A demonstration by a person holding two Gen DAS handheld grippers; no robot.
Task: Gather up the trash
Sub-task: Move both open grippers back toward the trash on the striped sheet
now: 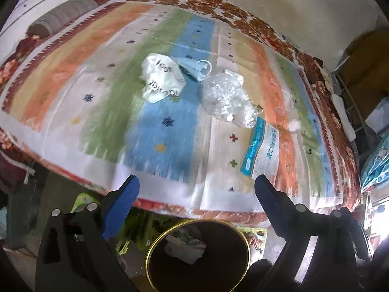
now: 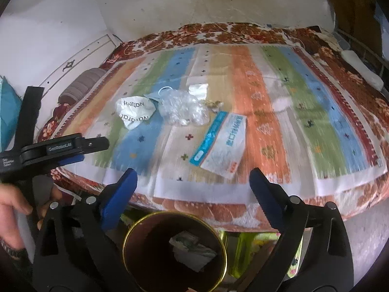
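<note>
Trash lay scattered on a bed covered by a striped cloth (image 1: 170,131) in green, blue, orange and white. Taking the crumpled clear plastic bag (image 1: 226,97) as the landmark: a crumpled white bag with dark lettering (image 1: 161,77) sat just beside it toward the headboard side, with a blue face mask (image 1: 194,69) between and slightly behind them. A blue-and-white printed packet (image 1: 261,150) lay flat just in front of the clear bag, nearer the bed's edge. A dark, gold-rimmed bin (image 1: 198,255) stood on the floor below that edge, well apart from the clear bag, with crumpled paper inside. Above the bin, the left claw (image 1: 197,187) was spread wide with nothing between its blue pads. The right claw (image 2: 193,189) was likewise wide apart and empty.
</note>
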